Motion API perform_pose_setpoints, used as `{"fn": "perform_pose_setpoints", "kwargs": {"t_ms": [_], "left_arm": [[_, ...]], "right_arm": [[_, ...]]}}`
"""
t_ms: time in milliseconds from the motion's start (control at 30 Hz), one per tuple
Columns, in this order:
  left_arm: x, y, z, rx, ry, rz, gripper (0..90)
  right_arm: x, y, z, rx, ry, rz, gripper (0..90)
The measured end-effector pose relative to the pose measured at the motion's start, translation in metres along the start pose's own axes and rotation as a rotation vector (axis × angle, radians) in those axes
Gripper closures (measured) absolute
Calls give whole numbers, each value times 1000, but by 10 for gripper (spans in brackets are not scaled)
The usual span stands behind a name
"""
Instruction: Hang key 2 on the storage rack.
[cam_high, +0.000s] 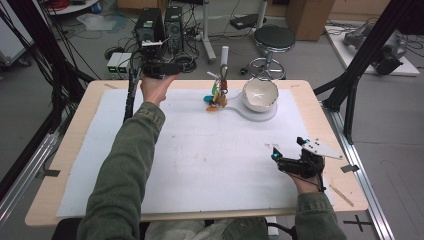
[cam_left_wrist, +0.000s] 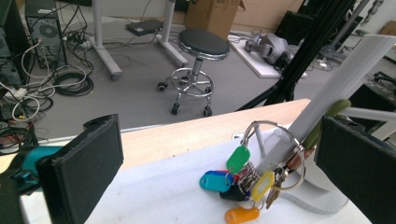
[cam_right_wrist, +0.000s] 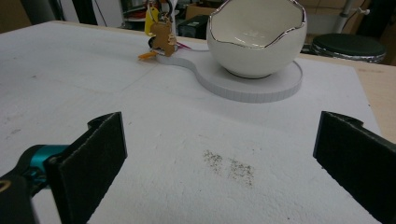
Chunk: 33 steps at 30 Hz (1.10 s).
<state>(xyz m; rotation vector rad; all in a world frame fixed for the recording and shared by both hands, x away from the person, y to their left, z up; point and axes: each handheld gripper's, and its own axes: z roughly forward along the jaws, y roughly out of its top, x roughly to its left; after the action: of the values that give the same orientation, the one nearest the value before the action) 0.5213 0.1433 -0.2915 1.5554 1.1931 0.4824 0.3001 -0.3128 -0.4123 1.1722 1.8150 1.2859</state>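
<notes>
My left gripper (cam_high: 172, 67) is raised at the far edge of the tabletop (cam_high: 70, 150), at about 11 o'clock in the high view, with my sleeve (cam_high: 125, 165) stretched out behind it. Its jaws stand wide apart and grasp nothing. In the left gripper view the bunch of keys (cam_left_wrist: 250, 179) hangs between those jaws, nearer the right one: a metal ring (cam_left_wrist: 280, 154) looped round a slanted white post (cam_left_wrist: 336, 88), with a green tag (cam_left_wrist: 238, 158), a blue tag (cam_left_wrist: 215, 181), a yellow tag (cam_left_wrist: 263, 183) and an orange tag (cam_left_wrist: 242, 215) dangling from it. Neither jaw touches the keys.

In the high view the keys sit at about 12 o'clock on the tabletop, on the narrow end of a flat white stand (cam_high: 260, 116). Just to their right, at about 1 o'clock, a white egg-shaped bowl (cam_high: 260, 94) with a jagged rim rests on the round end of that stand.

My right gripper (cam_high: 285, 162) lies low at about 4 o'clock, near the front edge, well apart from the keys. Its jaws are released too, spread wide over the white mat (cam_right_wrist: 140, 116), with a faint patch of dark specks (cam_right_wrist: 231, 165) between them and the bowl straight ahead.
</notes>
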Motion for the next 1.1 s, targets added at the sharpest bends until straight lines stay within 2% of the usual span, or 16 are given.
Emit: {"fn": "perform_pose_setpoints", "kwargs": {"t_ms": [233, 367, 433, 567, 700, 933, 1100], "left_arm": [[9, -11, -10, -7, -7, -12, 16], [12, -18, -18, -16, 8, 15, 16], [15, -22, -21, -13, 10, 14, 16], [21, -29, -28, -15, 13, -3, 16], [30, -35, -34, -11, -21, -34, 16], [37, -49, -46, -8, -4, -23, 16], [37, -58, -55, -31, -24, -11, 16]], "right_arm": [[0, 0, 2, 5, -3, -6, 18], [0, 0, 2, 5, -3, -3, 18], [0, 0, 2, 6, -5, -6, 18], [0, 0, 2, 6, -5, -8, 18], [0, 0, 2, 7, -6, -8, 18], [0, 0, 2, 9, -8, -7, 18], [0, 0, 3, 8, -5, -8, 18]]}}
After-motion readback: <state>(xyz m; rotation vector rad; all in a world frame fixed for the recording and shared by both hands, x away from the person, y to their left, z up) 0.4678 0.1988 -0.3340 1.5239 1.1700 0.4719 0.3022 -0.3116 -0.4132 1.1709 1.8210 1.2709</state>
